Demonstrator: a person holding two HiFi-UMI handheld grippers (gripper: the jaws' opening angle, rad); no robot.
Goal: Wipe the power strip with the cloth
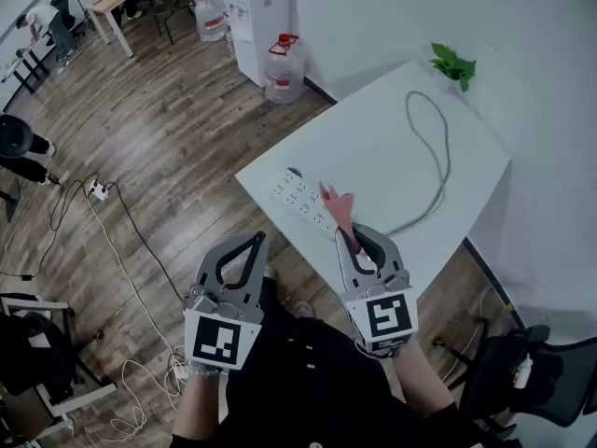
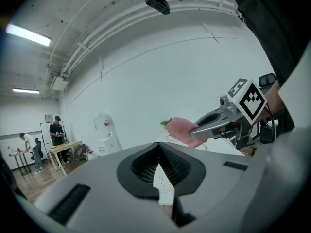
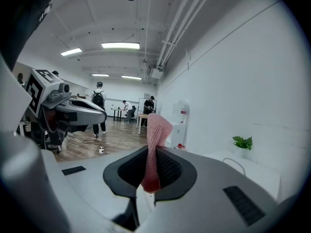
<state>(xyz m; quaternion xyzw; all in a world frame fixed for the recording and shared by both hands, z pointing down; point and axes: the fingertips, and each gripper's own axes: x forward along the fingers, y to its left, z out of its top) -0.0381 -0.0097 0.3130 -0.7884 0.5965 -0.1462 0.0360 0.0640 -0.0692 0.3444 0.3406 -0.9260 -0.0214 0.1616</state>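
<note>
Here, the pink mesh cloth (image 3: pixel 155 135) stands crumpled.

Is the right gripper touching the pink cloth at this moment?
Touching. The right gripper has its jaws shut on the pink cloth, which sticks up from between them, as the right gripper view plainly shows.

The power strip (image 1: pixel 303 199) is laid along the near-left edge of the surface (image 1: pixel 373 138), its cable (image 1: pixel 448 166) looped toward the far corner, where the plant (image 1: pixel 454 63) is set. The cloth (image 1: pixel 338 205) is held in the right tongs (image 1: pixel 353 239) above the strip's near end — the left tongs (image 1: pixel 254 243) are placed to their left, off the surface, over the floor (image 1: pixel 168 138).
</note>
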